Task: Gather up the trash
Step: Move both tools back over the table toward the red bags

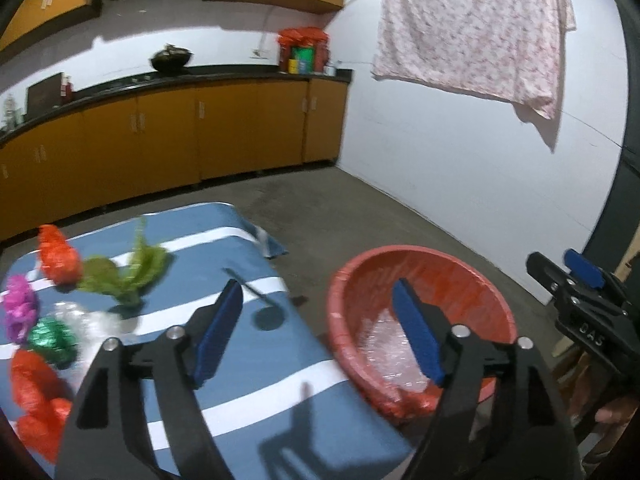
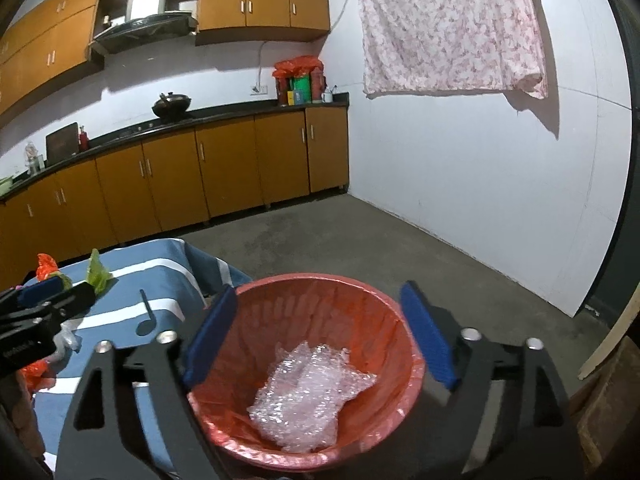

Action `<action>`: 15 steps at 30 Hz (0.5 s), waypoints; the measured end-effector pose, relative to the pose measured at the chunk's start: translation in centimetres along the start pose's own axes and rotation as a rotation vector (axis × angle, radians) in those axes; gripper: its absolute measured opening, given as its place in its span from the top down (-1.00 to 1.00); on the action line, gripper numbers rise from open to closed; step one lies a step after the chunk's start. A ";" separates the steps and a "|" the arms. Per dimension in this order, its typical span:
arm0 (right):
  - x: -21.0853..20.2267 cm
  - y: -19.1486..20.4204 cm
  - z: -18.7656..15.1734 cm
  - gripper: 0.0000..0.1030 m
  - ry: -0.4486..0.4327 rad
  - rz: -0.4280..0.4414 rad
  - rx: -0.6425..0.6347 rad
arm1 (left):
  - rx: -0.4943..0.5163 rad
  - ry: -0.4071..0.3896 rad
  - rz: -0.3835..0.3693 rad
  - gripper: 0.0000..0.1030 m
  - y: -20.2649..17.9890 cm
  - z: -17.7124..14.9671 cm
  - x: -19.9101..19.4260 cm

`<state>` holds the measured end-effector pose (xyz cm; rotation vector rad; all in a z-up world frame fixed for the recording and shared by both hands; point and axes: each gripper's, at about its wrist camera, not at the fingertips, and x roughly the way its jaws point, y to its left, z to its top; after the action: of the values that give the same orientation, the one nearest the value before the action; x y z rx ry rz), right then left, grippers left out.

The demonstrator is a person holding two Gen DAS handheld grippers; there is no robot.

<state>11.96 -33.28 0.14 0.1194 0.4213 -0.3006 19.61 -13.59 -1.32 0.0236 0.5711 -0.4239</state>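
A crumpled piece of clear bubble wrap (image 2: pixel 310 396) lies at the bottom of the red bin (image 2: pixel 412 364), which is lined with a red plastic bag and stands on the grey floor just beside the table (image 1: pixel 248 364). The table is covered with a blue cloth with white stripes. On its left part more trash is spread: a green crumpled wrapper (image 1: pixel 128 272), an orange-red one (image 1: pixel 58 256) near the far edge, a purple one (image 1: pixel 18 306), a shiny dark green one (image 1: pixel 52 340), a clear plastic piece (image 1: pixel 86 320) between them, and another red bag (image 1: pixel 34 396) at the near left corner.

The right gripper (image 2: pixel 320 340) hangs above the bin, its blue pads (image 2: pixel 428 340) wide apart and holding nothing. The left gripper (image 1: pixel 316 332) is over the table's right edge, between table and bin, jaws also wide apart and empty.

Behind, yellow-brown kitchen cabinets (image 2: pixel 224 168) run along the wall, and a flowered cloth (image 2: pixel 452 28) hangs on the white wall.
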 end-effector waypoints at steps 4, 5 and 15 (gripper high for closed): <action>-0.8 1.8 -0.1 -0.94 -0.028 0.012 -0.015 | -0.019 -0.029 0.067 -0.64 2.6 -0.7 -2.8; -0.9 2.3 -0.1 -0.95 -0.030 0.018 -0.019 | -0.024 -0.031 0.080 -0.65 3.0 -0.6 -3.4; -1.7 9.5 -1.9 -0.95 0.006 0.176 -0.065 | -0.117 -0.061 0.328 -0.68 12.7 -5.3 -11.5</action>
<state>12.69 -23.43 -0.34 0.0932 0.4234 -0.1130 13.17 3.10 -0.90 -0.0080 0.5199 -0.0711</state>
